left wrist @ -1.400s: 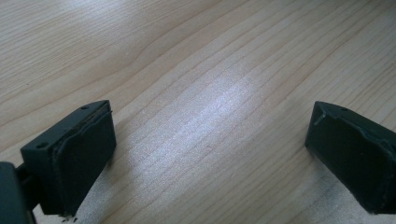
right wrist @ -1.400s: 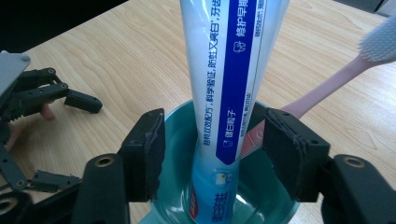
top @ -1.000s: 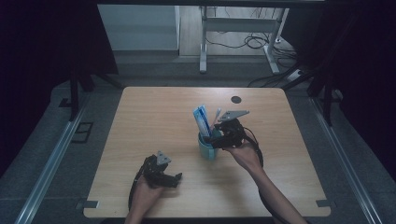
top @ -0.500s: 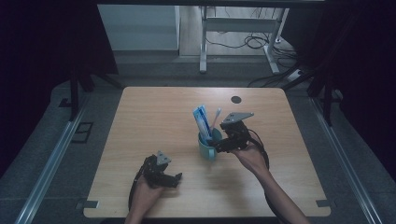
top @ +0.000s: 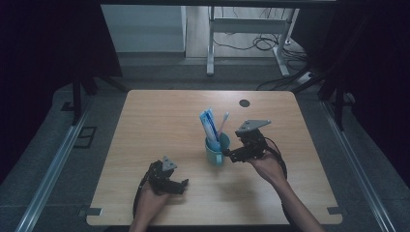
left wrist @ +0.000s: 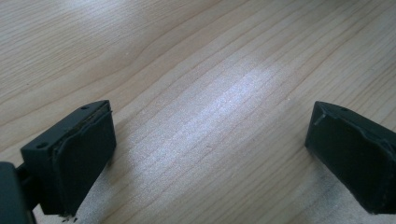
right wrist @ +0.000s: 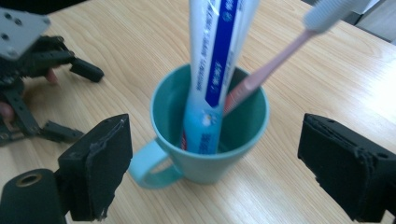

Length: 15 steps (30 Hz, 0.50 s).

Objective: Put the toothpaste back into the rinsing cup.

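A teal mug (top: pixel 216 150) (right wrist: pixel 208 135) stands near the middle of the wooden table (top: pixel 159 121). A blue and white toothpaste tube (top: pixel 209 124) (right wrist: pixel 212 70) and a pink toothbrush (top: pixel 223 123) (right wrist: pixel 266 70) lean inside it. My right gripper (top: pixel 232 155) (right wrist: pixel 219 177) hovers just right of the mug, open, its jaws having just been opening, with nothing pressed between the pads; the mug sits a little beyond them. My left gripper (top: pixel 183 186) (left wrist: pixel 205 158) rests low over the bare wood at the front left, open and holding nothing.
A round dark grommet (top: pixel 244 103) sits in the tabletop at the back right. Behind the table are desk legs (top: pixel 210 43) and loose cables (top: pixel 256 43) on the floor. Metal rails (top: pixel 53 164) run along both sides.
My right gripper has drawn back to the right, away from the mug, leaving the toothbrush standing in it. The left gripper has stayed where it was.
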{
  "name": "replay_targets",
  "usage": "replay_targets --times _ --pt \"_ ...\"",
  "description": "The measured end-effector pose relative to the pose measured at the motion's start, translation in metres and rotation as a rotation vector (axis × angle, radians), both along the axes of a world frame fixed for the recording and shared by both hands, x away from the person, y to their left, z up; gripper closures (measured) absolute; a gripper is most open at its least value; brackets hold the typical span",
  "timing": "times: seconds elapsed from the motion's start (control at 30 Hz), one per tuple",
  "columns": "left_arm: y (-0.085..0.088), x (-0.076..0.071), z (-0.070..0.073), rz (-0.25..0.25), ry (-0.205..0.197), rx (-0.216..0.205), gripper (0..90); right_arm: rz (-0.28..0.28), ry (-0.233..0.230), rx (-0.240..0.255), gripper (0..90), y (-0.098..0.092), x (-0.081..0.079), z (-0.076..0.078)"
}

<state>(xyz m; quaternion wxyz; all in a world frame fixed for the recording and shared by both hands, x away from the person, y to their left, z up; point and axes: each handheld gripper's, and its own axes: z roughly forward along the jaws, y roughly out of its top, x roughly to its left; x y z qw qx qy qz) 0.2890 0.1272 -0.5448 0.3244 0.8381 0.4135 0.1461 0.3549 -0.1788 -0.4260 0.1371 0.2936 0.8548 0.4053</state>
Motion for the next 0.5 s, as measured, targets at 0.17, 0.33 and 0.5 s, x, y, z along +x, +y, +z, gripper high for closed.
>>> replay_targets --times 0.17,0.33,0.5 --pt "0.0 0.0 0.0 0.0 0.0 0.0 1.9 -0.012 -0.006 -0.013 8.9 -0.011 -0.003 -0.002" --pt "0.0 0.0 0.0 0.0 0.0 0.0 1.9 -0.029 -0.008 -0.011 8.9 -0.023 -0.007 -0.004" --pt "0.0 0.0 0.0 0.002 -0.002 -0.001 2.1 -0.046 -0.005 -0.01 8.9 -0.034 -0.011 -0.007"
